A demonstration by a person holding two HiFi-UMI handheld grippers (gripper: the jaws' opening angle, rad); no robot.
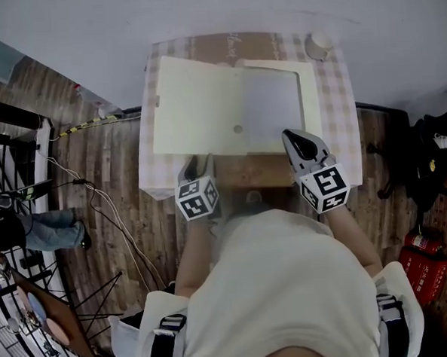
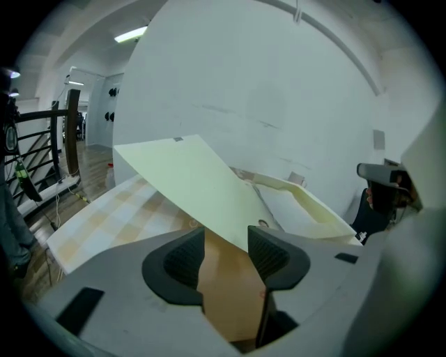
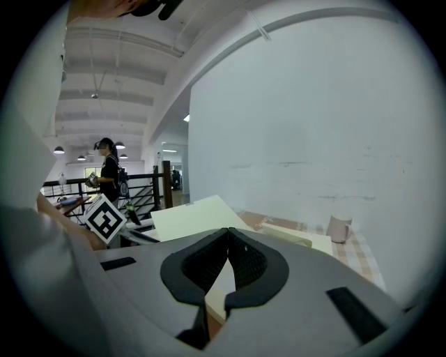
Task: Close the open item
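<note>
A flat cream box lies open on the checked table. Its lid is swung out to the left and its shallow tray sits to the right. In the left gripper view the lid slopes up, raised off the cloth, with the tray behind it. My left gripper is at the lid's near edge, jaws open with only the lid's lower edge just ahead of them. My right gripper sits at the tray's near right corner, its jaws shut with nothing in them.
A white mug stands at the table's far right corner. A brown board lies under the box at the near edge. The wall runs behind the table. Red extinguishers stand at right, a railing, cables and a person at left.
</note>
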